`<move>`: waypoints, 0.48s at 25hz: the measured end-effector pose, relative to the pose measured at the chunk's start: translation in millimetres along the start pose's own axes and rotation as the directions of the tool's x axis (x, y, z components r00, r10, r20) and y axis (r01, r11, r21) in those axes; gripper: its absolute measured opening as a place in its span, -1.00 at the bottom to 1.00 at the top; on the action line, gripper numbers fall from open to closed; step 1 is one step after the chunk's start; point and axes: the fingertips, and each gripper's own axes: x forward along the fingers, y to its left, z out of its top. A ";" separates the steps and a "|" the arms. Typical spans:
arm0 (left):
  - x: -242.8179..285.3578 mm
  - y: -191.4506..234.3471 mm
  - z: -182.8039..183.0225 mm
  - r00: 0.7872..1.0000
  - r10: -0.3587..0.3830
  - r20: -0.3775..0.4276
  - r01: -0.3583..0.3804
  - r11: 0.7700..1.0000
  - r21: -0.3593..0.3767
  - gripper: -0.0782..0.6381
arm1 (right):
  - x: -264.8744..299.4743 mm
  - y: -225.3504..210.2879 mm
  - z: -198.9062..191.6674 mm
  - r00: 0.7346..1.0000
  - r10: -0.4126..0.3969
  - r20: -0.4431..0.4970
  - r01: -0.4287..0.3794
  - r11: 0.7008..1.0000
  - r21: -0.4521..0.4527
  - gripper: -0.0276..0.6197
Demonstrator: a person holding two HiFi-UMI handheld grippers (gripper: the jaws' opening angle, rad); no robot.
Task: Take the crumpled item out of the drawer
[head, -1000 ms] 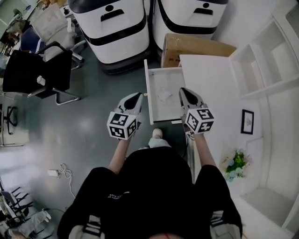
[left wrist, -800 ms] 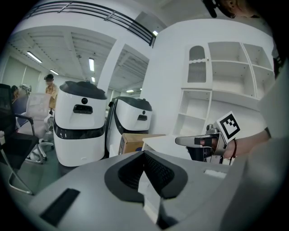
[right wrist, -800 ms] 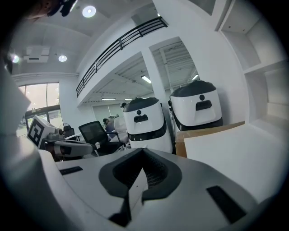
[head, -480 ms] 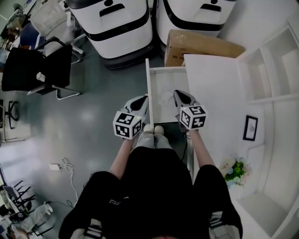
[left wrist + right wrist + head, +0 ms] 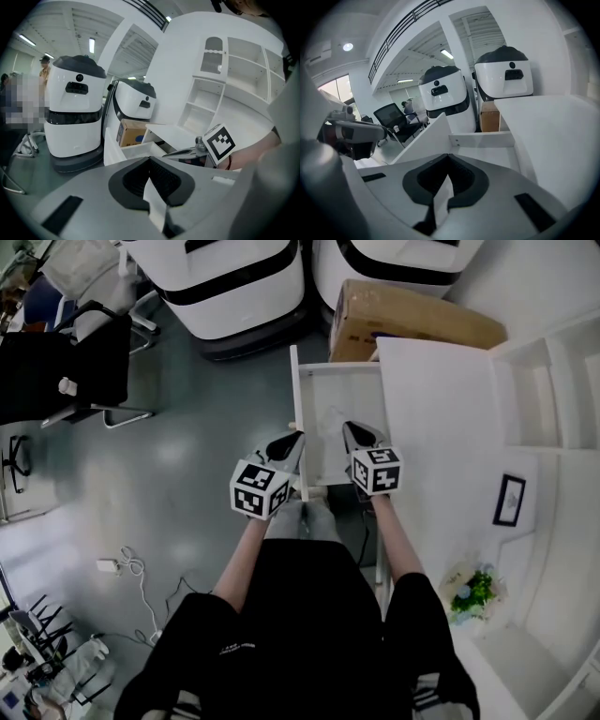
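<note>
The white drawer (image 5: 297,409) stands pulled out from the white desk (image 5: 441,418). A pale crumpled item (image 5: 330,420) lies on its floor, faint in the head view and hidden behind the jaws in both gripper views. My left gripper (image 5: 292,438) hovers over the drawer's left wall, jaws together and empty. My right gripper (image 5: 349,428) hangs over the drawer's near right part, also shut with nothing in it. In the right gripper view the shut tip (image 5: 449,157) points along the drawer (image 5: 483,139). In the left gripper view the shut tip (image 5: 150,159) faces the drawer's side.
Two white-and-black machines (image 5: 225,277) and a cardboard box (image 5: 412,320) stand beyond the drawer. A black chair (image 5: 56,376) is at far left. White shelves (image 5: 553,390), a picture frame (image 5: 511,498) and a plant (image 5: 473,587) are at right. A cable (image 5: 122,568) lies on the floor.
Both grippers have moved forward and closer together, from short of the drawer's front to over its near end. The person has stepped closer to the drawer.
</note>
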 end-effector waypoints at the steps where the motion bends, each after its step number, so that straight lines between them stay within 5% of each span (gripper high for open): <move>1: 1.9 0.8 -1.6 1.000 -0.005 -0.005 0.005 1.000 -0.001 -0.79 | 4.6 -2.6 -5.4 1.000 -0.009 -0.016 0.009 1.000 0.003 -0.94; 12: 24.0 0.2 -17.4 0.998 -0.035 -0.045 0.034 0.999 -0.009 -0.79 | 55.1 -31.8 -66.4 0.979 -0.070 -0.191 0.077 0.997 0.031 -0.93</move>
